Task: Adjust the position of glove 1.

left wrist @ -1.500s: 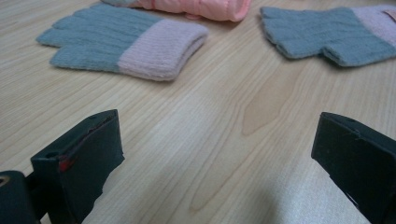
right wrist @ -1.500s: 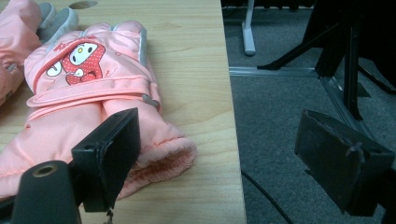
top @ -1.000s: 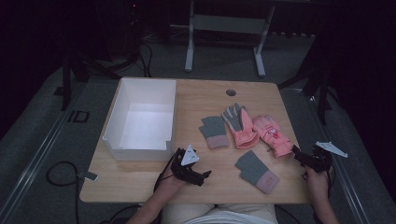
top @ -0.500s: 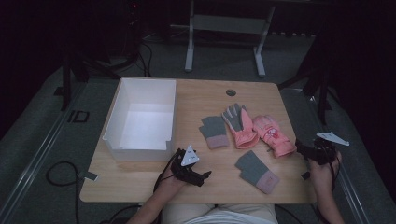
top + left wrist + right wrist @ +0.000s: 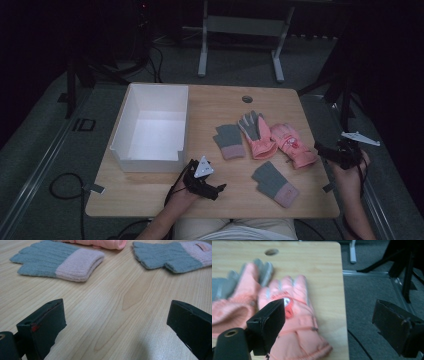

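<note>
A: At the left of the high view we see a white box (image 5: 150, 127) on the wooden table (image 5: 225, 100), open at the top. Just below its lower right corner, in the lower middle of the frame, sits our left gripper (image 5: 216, 189).

B: Its jaws stand wide apart in the left gripper view, with bare wood between them. In the upper left of that view lies a grey knit glove with a pink cuff (image 5: 60, 261), and in the upper right a second grey glove (image 5: 170, 255).

A: Moving right in the high view, we find the first grey glove at centre, then a pink glove with grey fingers (image 5: 256, 134) touching a pink padded glove (image 5: 294, 146) beside it.

B: At the far right our right gripper (image 5: 325, 149) hangs at the table's edge, near the padded glove's cuff. Its jaws are spread wide too, holding nothing; one jaw overlaps the padded glove, the other is over the floor.
</note>
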Action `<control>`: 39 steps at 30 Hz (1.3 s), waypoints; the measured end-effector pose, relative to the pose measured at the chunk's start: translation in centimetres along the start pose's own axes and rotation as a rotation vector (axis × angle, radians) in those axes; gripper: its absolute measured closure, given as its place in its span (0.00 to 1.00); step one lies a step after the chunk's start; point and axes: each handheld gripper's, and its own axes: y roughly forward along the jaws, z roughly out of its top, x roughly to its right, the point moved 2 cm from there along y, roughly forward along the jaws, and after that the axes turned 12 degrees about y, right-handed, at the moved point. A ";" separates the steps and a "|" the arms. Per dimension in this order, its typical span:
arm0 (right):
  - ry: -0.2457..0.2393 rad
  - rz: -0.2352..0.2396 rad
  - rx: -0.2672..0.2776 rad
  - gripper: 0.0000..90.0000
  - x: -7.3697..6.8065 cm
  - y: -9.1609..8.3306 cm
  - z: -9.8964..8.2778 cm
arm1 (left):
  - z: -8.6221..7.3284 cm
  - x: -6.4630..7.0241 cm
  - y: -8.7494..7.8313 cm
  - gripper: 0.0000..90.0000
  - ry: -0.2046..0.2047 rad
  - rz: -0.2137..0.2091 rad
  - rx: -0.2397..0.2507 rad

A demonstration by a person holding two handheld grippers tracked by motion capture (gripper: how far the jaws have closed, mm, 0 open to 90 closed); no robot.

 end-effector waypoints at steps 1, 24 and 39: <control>-0.001 0.009 0.004 0.12 -0.2 -0.1 0.3 | 0.0 0.0 0.0 0.02 0.001 -0.001 -0.001; -0.119 0.130 0.059 0.29 -6.2 -0.7 3.8 | 0.0 0.1 0.0 0.02 0.007 -0.008 -0.005; -0.186 0.246 0.043 0.34 -11.6 -0.2 4.3 | 0.0 0.1 0.0 0.02 0.006 -0.012 -0.007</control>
